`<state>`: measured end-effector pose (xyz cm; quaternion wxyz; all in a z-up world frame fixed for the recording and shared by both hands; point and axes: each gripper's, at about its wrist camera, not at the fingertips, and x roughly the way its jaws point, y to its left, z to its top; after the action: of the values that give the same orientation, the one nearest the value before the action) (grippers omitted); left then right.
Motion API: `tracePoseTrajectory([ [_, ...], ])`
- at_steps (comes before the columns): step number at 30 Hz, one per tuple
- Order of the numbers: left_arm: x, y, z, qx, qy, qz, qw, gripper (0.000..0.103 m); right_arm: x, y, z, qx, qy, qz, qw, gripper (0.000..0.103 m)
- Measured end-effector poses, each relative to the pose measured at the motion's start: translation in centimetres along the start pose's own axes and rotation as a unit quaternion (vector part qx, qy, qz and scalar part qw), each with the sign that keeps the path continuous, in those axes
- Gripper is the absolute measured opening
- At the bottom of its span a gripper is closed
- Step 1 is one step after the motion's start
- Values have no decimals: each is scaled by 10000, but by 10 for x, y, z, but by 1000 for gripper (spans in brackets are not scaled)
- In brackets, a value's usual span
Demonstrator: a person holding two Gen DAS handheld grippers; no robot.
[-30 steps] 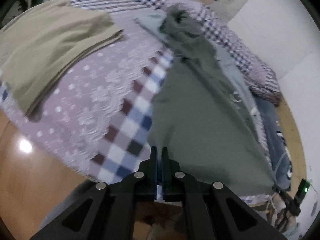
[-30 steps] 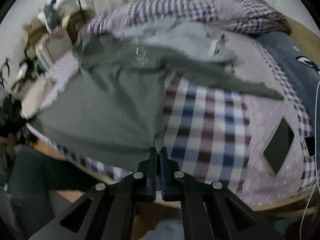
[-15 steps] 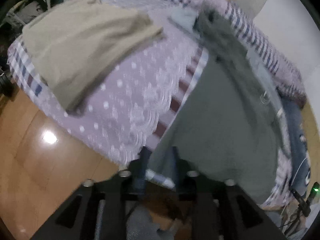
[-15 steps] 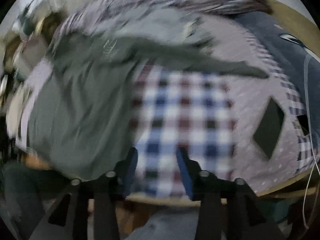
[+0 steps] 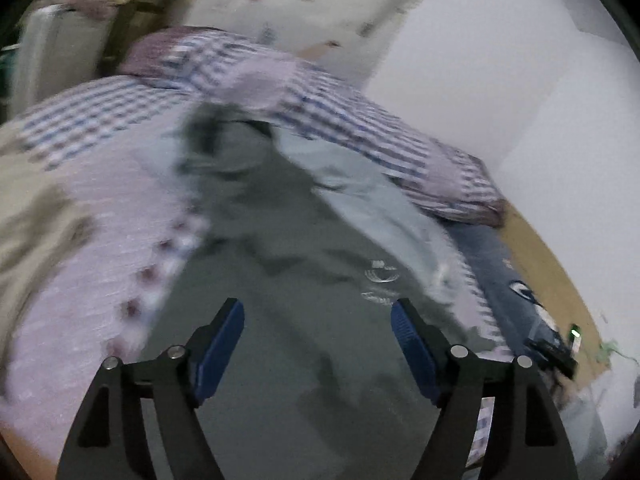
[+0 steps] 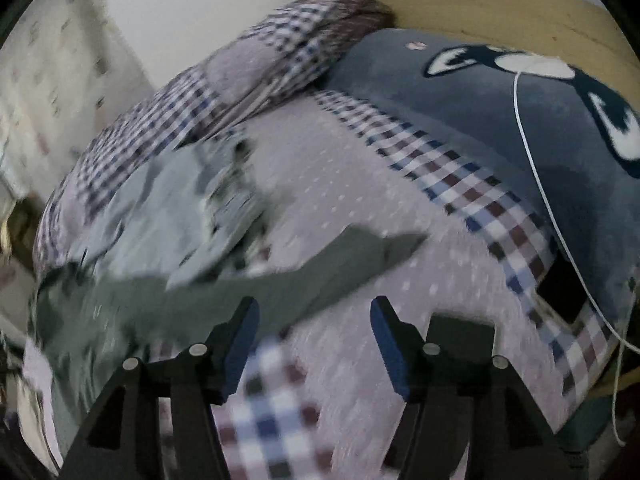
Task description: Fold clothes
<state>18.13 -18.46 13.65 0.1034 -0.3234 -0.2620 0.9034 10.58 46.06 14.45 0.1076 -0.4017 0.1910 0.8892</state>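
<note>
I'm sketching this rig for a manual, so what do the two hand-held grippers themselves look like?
Both look alike. The left hand-held gripper and the right hand-held gripper each have two black angular fingers with triangular cut-outs, silver round bolt heads at the joints, and ribbed blue pads on the inner faces. No cables or sleeves show.
</note>
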Motion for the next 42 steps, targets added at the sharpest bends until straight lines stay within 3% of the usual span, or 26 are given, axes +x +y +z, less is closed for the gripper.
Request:
tracePoseTrajectory([
  [6,98,-55,2,306,162,-711,9969,80,94,2,56,55,508,-200,9985,62],
  [10,146,-71,-9,230,256,-1010,9943,80,166,7,65,-53,1046,-513,9932,62],
  [13,165,-68,-21,150,435,-1079,9931,80,199,9,60,-131,1310,-812,9880,58],
  [15,176,-65,-29,104,547,-1077,9926,80,210,11,54,-227,1336,-1028,9854,47],
  [17,184,-62,-34,102,614,-1001,9930,80,207,13,50,-337,1212,-1173,9851,2],
  [19,190,-58,-38,58,658,-944,9933,80,190,11,47,-317,981,-1076,9888,2],
  [22,192,-54,-38,-110,635,-973,9932,80,127,-1,34,-197,442,-743,9961,2],
  [26,188,-55,-35,-165,527,-1026,9932,80,43,-34,1,13,91,-522,9986,2],
  [30,187,-58,-35,-182,501,-1036,9932,80,-5,-72,-45,209,329,-728,9966,2],
  [33,187,-60,-34,-228,494,-1069,9928,80,-13,-96,-77,72,885,-1184,9890,5],
  [36,189,-67,-33,-168,517,-1081,9927,80,-21,-111,-81,56,939,-1272,9874,8],
  [37,189,-69,-33,-137,529,-1086,9926,80,-25,-115,-76,97,816,-1191,9895,14],
  [38,190,-72,-33,-101,549,-1092,9925,80,-20,-116,-70,88,777,-1139,9904,30],
  [39,191,-74,-33,-68,567,-1093,9924,80,-11,-115,-63,48,790,-1107,9907,40],
  [40,193,-77,-32,-36,580,-1095,9923,80,-2,-115,-57,8,803,-1074,9910,46],
  [42,196,-82,-29,10,598,-1096,9922,80,17,-114,-44,-71,828,-1009,9914,51],
])
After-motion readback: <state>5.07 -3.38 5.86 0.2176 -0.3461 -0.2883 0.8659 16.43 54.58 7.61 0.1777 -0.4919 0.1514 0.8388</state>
